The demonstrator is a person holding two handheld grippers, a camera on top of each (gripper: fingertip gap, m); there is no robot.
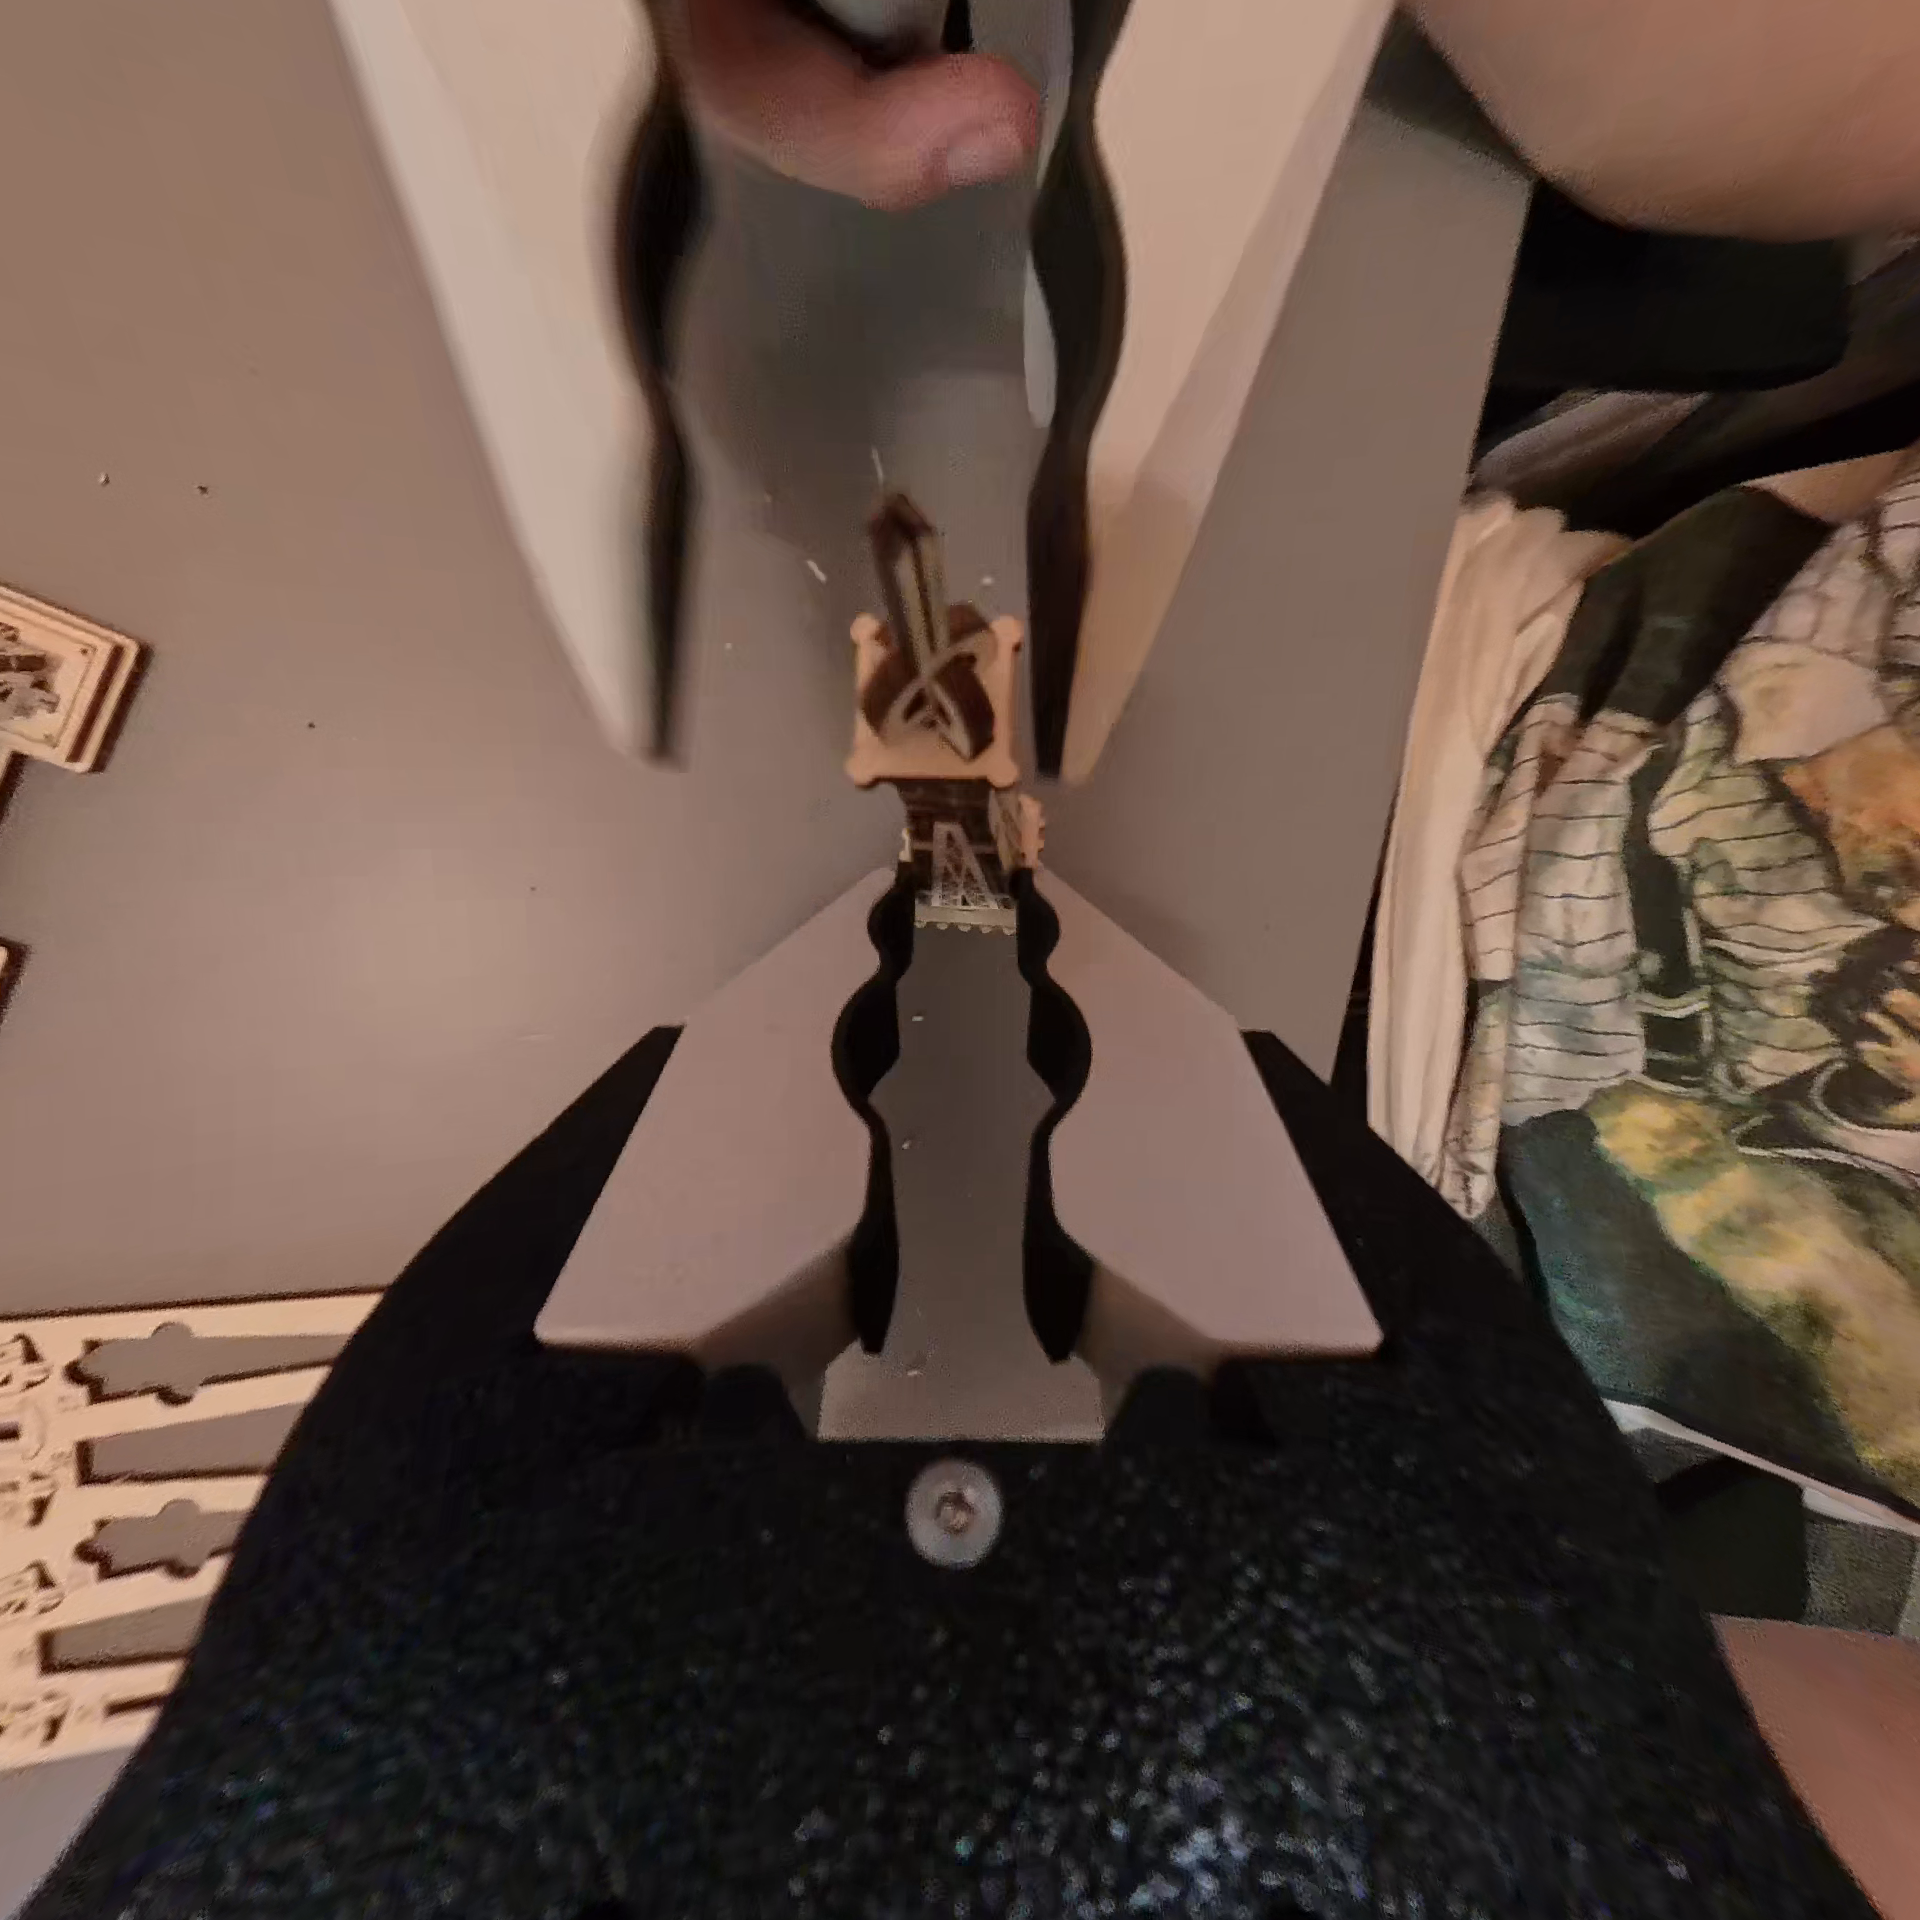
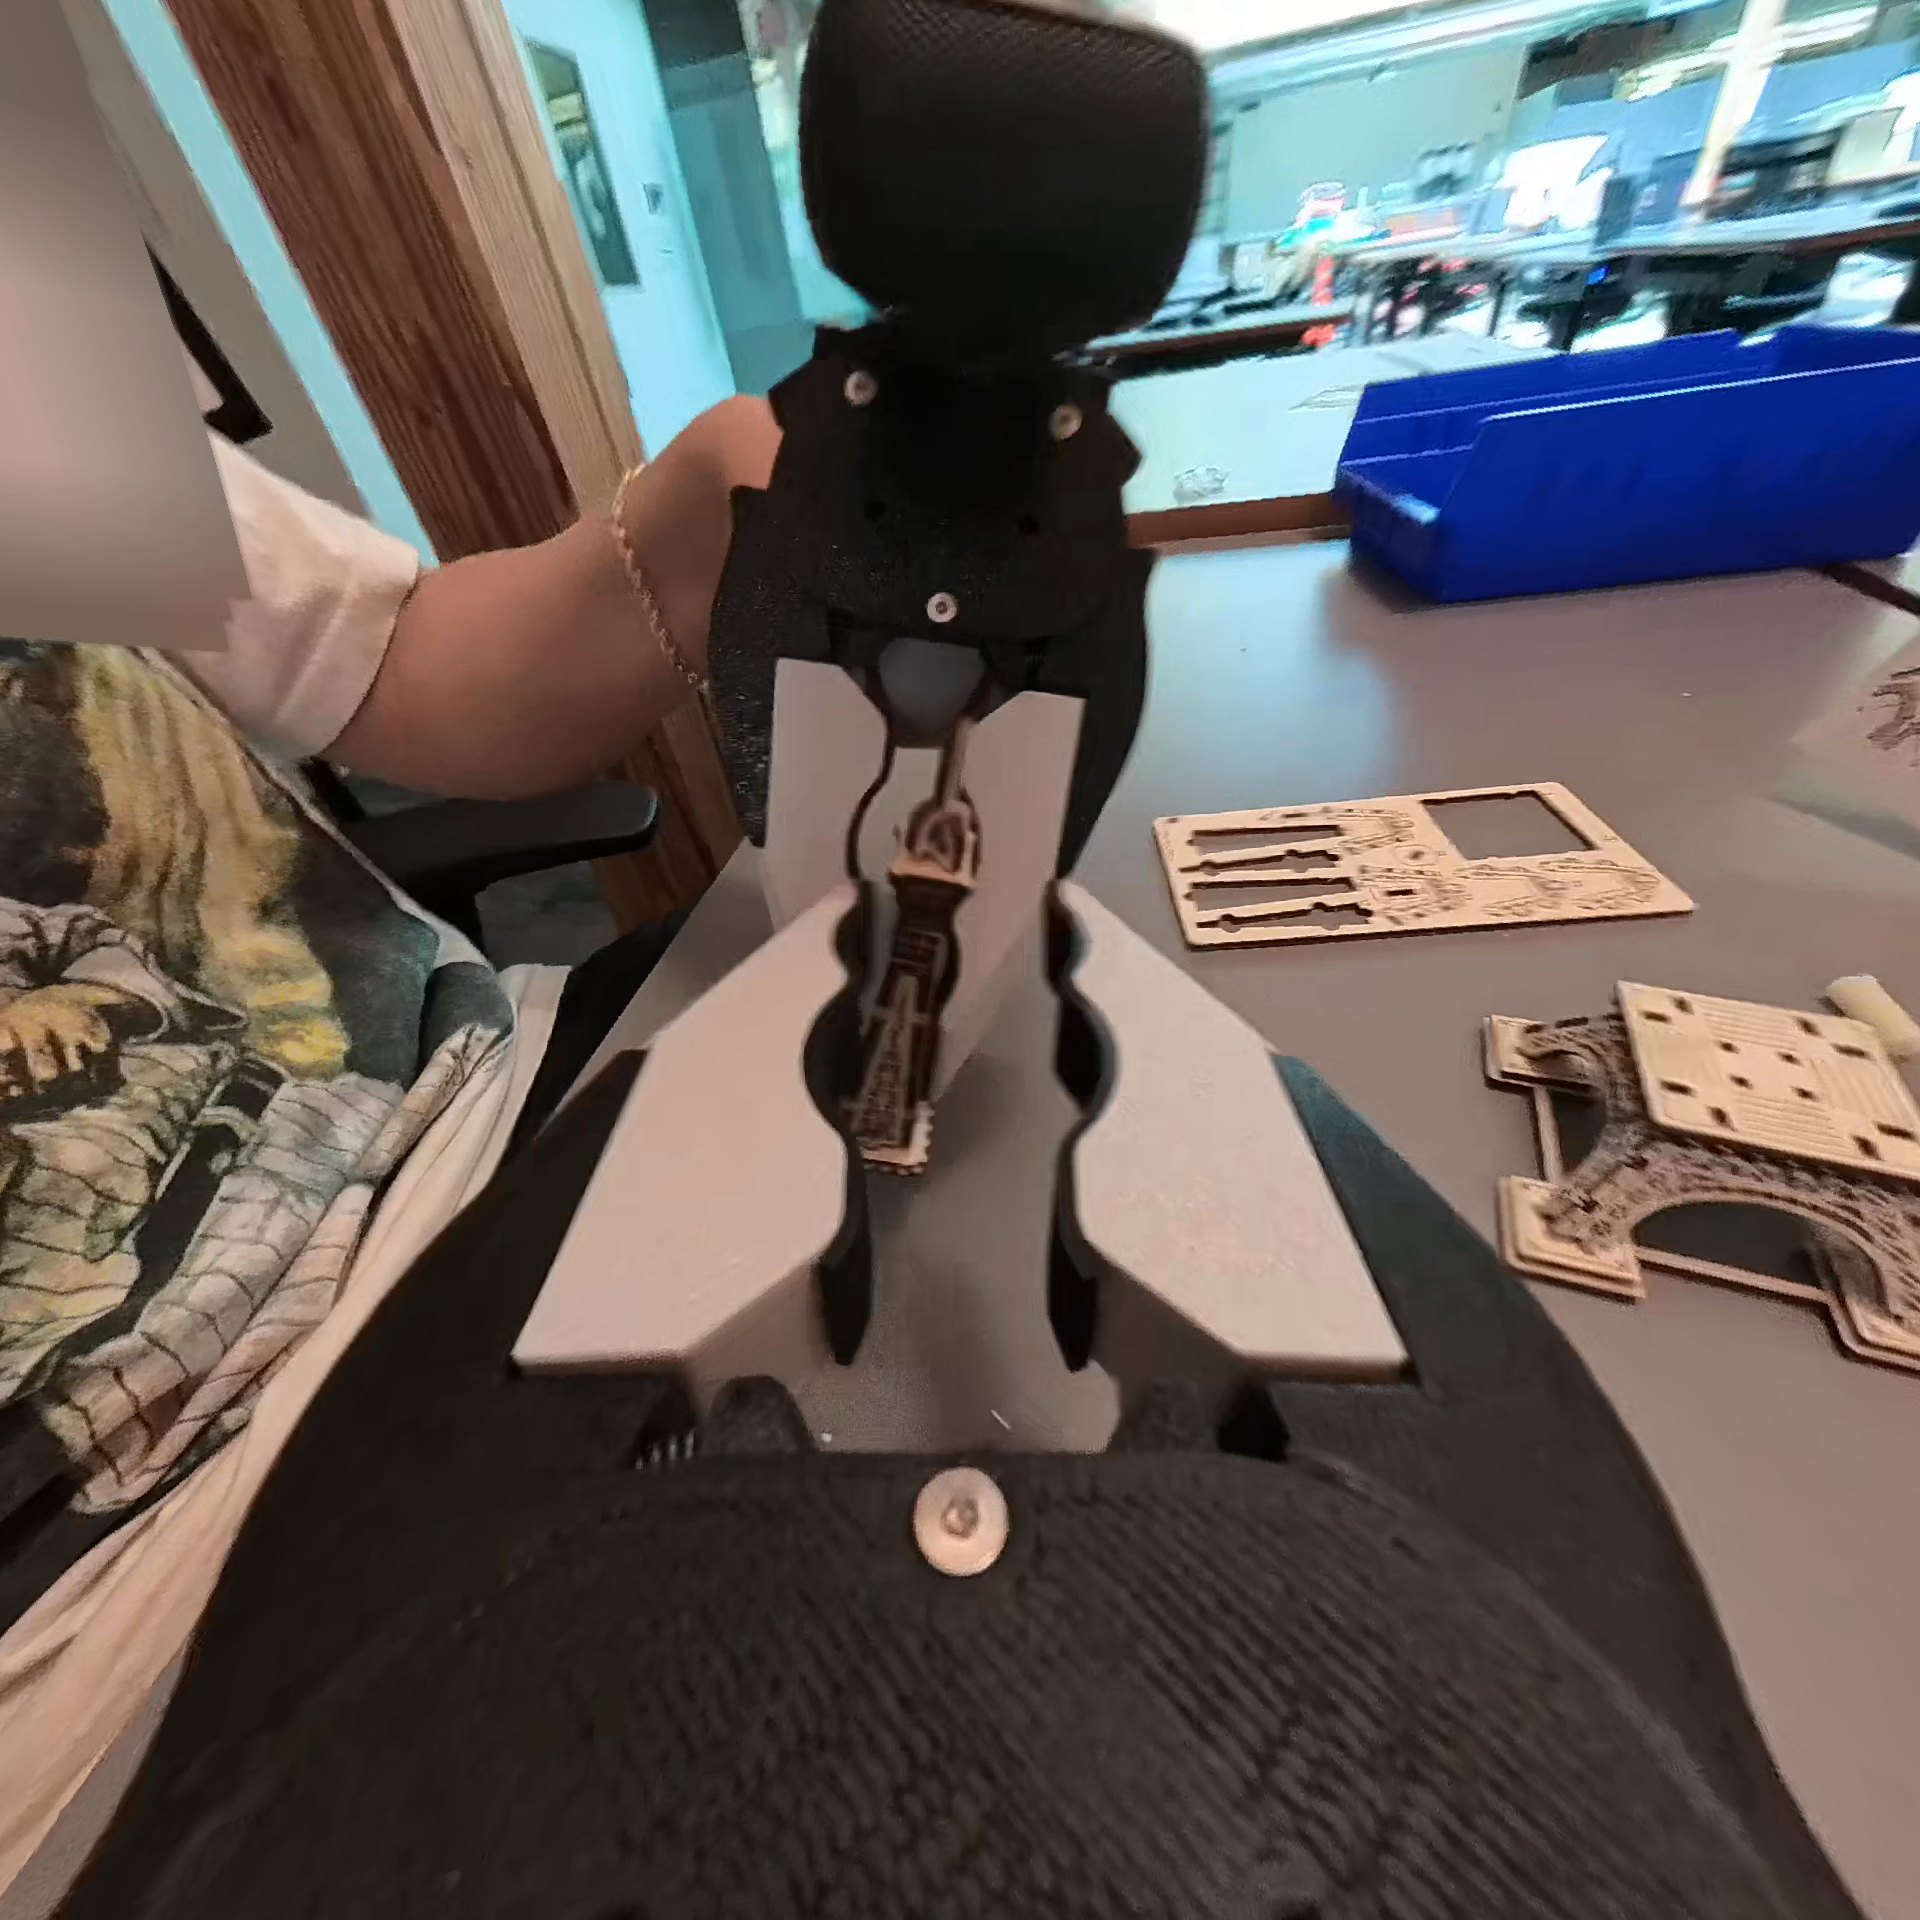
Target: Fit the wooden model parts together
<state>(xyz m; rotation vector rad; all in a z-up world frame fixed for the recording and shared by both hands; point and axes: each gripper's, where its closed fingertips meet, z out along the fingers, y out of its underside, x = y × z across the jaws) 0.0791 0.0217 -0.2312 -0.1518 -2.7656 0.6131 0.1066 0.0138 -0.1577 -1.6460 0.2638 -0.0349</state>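
Observation:
The wooden tower top section (image 1: 935,707), a lattice shaft with a square platform and a spire, is held off the grey table (image 1: 260,883). My left gripper (image 1: 961,888) is shut on the lattice shaft at its fingertips. My right gripper (image 1: 857,753) comes in from the top of the left wrist view, blurred, with its jaws wide apart around the platform. In the right wrist view the tower section (image 2: 899,1029) lies between the open jaws of my right gripper (image 2: 954,899), close to its left pad. The left gripper's black body (image 2: 935,520) faces that camera.
The wooden tower base (image 2: 1704,1132) lies on the table at right. A punched-out part sheet (image 2: 1423,862) lies behind it and shows in the left wrist view (image 1: 156,1455). A blue bin (image 2: 1642,468) stands at the back. A person's printed shirt (image 2: 208,987) is at the table's edge.

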